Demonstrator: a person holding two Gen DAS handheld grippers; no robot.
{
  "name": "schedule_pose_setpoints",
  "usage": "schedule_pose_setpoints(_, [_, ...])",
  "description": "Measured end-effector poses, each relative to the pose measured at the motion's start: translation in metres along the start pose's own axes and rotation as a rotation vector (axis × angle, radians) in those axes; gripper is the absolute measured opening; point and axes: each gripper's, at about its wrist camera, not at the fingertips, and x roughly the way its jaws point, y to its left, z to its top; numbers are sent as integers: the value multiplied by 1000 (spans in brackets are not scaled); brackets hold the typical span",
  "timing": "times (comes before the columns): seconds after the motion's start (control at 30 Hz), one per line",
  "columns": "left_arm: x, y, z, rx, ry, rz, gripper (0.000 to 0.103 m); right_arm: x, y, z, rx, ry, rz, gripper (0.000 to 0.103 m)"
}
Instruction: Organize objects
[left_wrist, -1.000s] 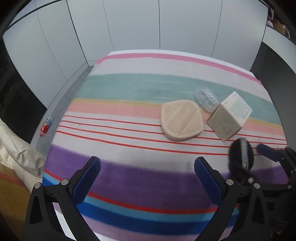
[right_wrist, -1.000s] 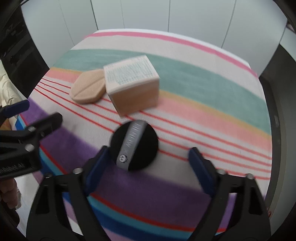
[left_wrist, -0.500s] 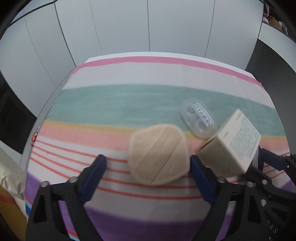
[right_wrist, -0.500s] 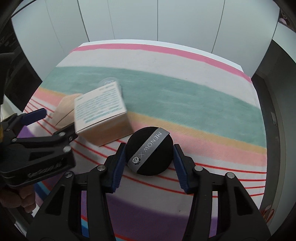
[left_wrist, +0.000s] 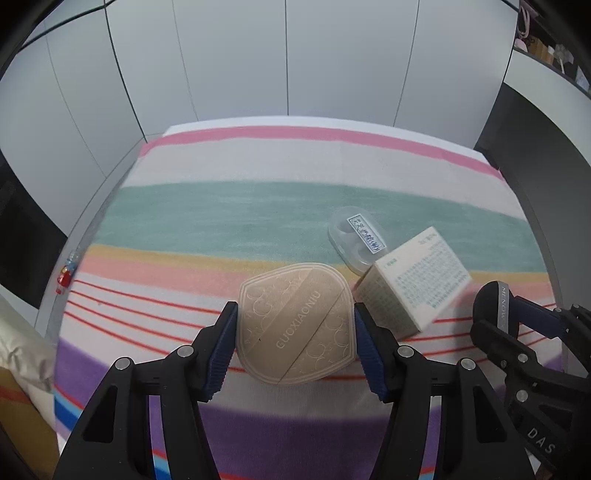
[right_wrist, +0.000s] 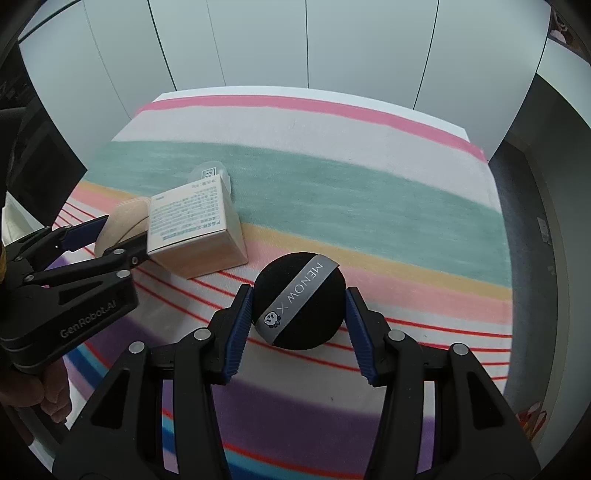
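My left gripper (left_wrist: 295, 343) is shut on a beige powder puff (left_wrist: 297, 325) marked GUOXIAONIU, its blue pads against both sides. My right gripper (right_wrist: 300, 325) is shut on a round black puff (right_wrist: 300, 301) with a grey MENOW band. A cream printed box (left_wrist: 413, 280) sits tilted just right of the beige puff, and it also shows in the right wrist view (right_wrist: 194, 229). A clear plastic case (left_wrist: 356, 240) lies behind the box. The right gripper with the black puff (left_wrist: 495, 306) shows at the left view's right edge.
All lie on a striped cloth (left_wrist: 258, 206) over a table, with white wall panels behind. A small red item (left_wrist: 64, 277) lies off the cloth's left edge. The left gripper's body (right_wrist: 74, 295) is close to the box's left side.
Both grippers moved forward and closed: the left onto the beige puff, the right onto the black puff. The box now sits tilted between them.
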Motion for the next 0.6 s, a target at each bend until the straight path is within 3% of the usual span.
schedule_pose_setpoints(0.6, [-123, 4, -2, -79, -57, 5, 62, -108, -13, -8, -2, -53, 15, 52])
